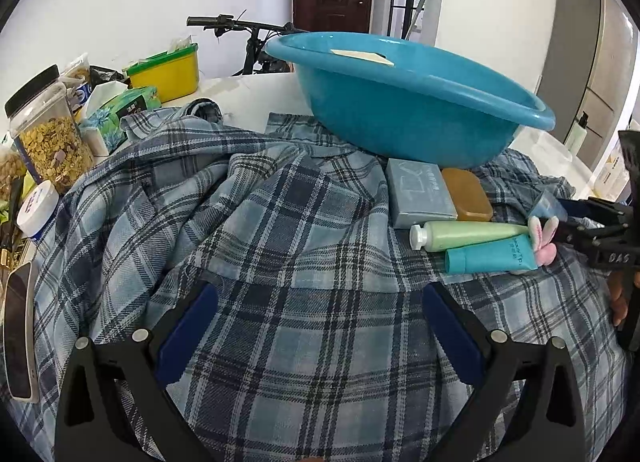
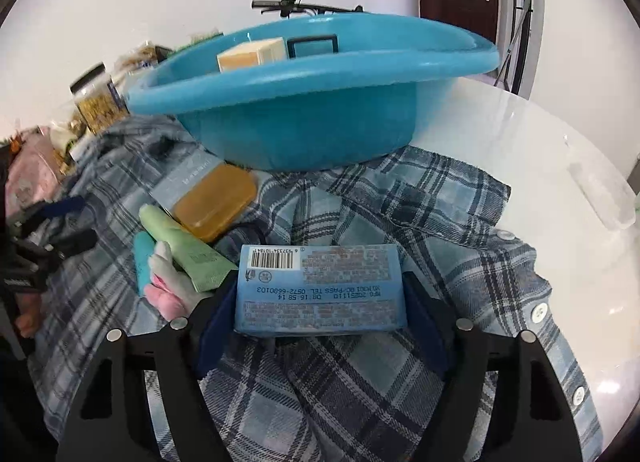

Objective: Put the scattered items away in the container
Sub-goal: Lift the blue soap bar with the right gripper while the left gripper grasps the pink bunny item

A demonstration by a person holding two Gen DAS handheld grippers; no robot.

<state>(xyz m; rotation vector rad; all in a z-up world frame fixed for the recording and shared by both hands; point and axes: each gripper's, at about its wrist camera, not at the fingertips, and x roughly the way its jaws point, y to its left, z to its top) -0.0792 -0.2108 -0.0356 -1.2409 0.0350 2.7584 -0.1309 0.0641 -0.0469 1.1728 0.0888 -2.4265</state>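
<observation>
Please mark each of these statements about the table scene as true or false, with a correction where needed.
1. The blue packet lies between the right gripper's fingers. True.
2. The basin is empty. False: a box already sits inside.
3. The left gripper holds the green tube. False: nothing is between its open fingers, only the plaid shirt below.
4. The amber soap bar lies outside the basin. True.

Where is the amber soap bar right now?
The amber soap bar lies on the plaid shirt, just in front of the blue basin, between the grey box and the green tube.
</observation>
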